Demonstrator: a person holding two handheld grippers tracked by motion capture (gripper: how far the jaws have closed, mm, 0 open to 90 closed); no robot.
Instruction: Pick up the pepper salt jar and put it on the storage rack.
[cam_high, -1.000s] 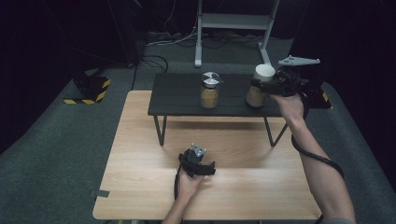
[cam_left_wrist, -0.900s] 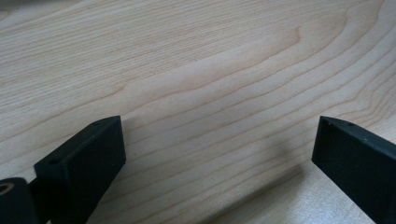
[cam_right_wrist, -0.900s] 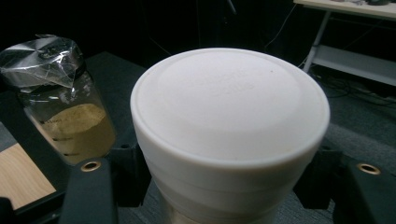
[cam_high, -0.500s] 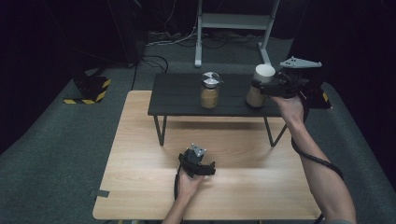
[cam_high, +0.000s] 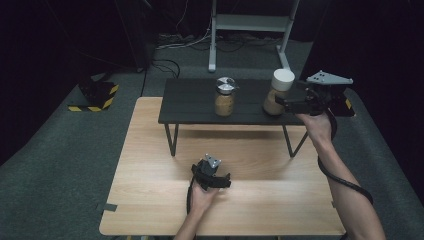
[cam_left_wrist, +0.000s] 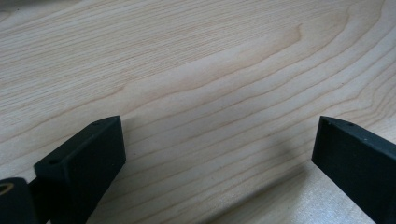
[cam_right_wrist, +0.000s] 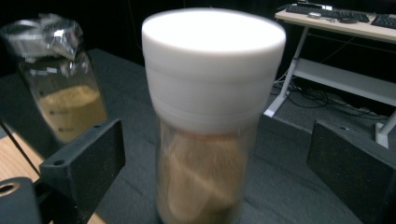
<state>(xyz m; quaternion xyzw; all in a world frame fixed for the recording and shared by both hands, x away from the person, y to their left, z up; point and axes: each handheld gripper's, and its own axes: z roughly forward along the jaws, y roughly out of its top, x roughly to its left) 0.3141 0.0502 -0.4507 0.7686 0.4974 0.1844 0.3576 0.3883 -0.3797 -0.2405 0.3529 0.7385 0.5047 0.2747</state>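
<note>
Change vs. earlier frame: right gripper (cam_high: 281, 104) has just been opening its jaws; jar is now between them but pads do not press it. Hand also drew back a little, away from jar. Left side looks same as before.
White-lid jar (cam_right_wrist: 211, 116): stands upright on right part of black low table (cam_high: 195, 105), not lifted. Clear body w/ brown-tan filling, thick white lid on top. In right gripper view it is centred between the two black jaws, gap on both sides.
Why so: I judge jar was just set down and let go; jaws wide so hand can pull off w/o tipping it.
Second jar (cam_high: 225, 97): also upright on black table, near middle, well apart from first. Silver crumpled foil or lid on top, tan powder approx. half full.
Right gripper state: wide, holds nothing, jaws level, pointing at jar from its right side.
Left gripper (cam_high: 214, 176): rests on wooden table (cam_high: 150, 165), close to person's edge. Jaws wide, bare wood grain between them, holds nothing. Prob. parked while other hand works.
Writing: some faint dark marks on second jar's glass in right gripper view, too blurred to read. No brand readable on white-lid jar.
Further out: yellow-black striped thing (cam_high: 95, 95) on grey carpet at left; white desk frame (cam_high: 250, 25) behind; keyboards (cam_right_wrist: 341, 11) on a desk in right gripper view.
</note>
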